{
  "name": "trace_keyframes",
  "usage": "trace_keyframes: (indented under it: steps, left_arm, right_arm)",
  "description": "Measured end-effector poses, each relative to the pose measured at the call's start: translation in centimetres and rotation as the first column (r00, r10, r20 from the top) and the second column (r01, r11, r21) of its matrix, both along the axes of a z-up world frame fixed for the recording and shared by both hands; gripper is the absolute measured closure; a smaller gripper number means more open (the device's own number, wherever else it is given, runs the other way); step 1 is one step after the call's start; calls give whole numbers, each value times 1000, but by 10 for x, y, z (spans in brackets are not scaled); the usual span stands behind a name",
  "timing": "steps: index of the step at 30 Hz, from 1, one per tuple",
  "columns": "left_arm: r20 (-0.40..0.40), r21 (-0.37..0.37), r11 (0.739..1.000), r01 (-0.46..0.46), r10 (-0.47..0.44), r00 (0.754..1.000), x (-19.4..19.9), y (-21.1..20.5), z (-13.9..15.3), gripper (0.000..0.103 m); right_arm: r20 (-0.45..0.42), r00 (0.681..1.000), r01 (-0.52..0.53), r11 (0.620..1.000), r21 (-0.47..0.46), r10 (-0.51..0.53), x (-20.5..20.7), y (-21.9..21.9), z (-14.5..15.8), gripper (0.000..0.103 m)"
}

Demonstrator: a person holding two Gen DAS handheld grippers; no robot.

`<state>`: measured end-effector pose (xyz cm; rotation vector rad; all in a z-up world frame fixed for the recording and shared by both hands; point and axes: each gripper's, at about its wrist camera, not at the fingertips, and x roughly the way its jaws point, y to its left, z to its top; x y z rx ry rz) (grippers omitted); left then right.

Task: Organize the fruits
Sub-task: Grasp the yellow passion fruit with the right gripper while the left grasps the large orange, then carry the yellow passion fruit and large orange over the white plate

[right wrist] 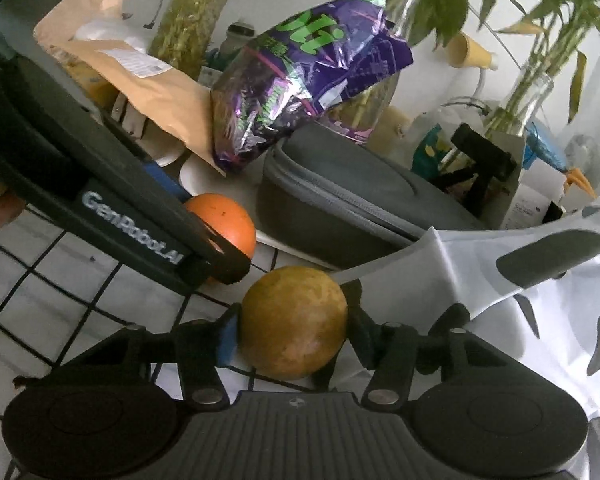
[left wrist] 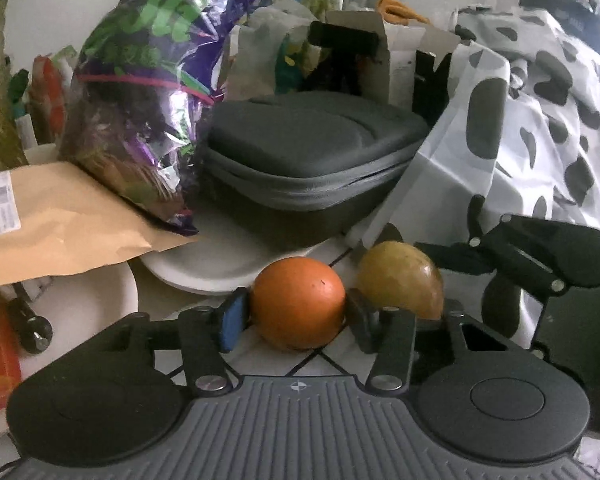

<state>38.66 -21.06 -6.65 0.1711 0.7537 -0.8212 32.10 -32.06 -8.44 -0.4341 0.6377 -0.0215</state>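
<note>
Two fruits pinched side by side on a crowded tiled counter.

Left wrist view: left gripper point(left wrist: 296, 318) pinches the round orange point(left wrist: 299, 303); a grey case point(left wrist: 312, 156) crowds ahead, the yellow-green fruit point(left wrist: 400, 278) (long axis slanting right) just right.
Right wrist view: right gripper point(right wrist: 292, 336) pinches that fruit; spotted cloth point(right wrist: 540, 280) right, open tiles left.

the left gripper point(left wrist: 296, 314) has a grey ribbed body plate with a small crosshair mark at its front edge, flanked by two round black housings. black link arms run forward from silver round-headed screws. one finger pad point(left wrist: 233, 322) is blue, the other dark. the right gripper point(right wrist: 292, 338) is built alike. seen from the right wrist, the left gripper's side bears white "genrobot.ai" lettering point(right wrist: 130, 227).
</note>
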Motion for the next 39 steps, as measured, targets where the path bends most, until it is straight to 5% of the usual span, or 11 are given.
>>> trace_keyframes:
  steps: [13, 39]
  left_arm:
    - [60, 4, 999, -32, 31, 998, -31, 37, 45, 53]
    - [115, -20, 989, -144, 145, 983, -165, 113, 118, 53]
  right_arm:
    - [14, 998, -67, 996, 57, 66, -32, 20, 32, 47]
    - [7, 998, -65, 956, 286, 66, -169, 44, 90, 47]
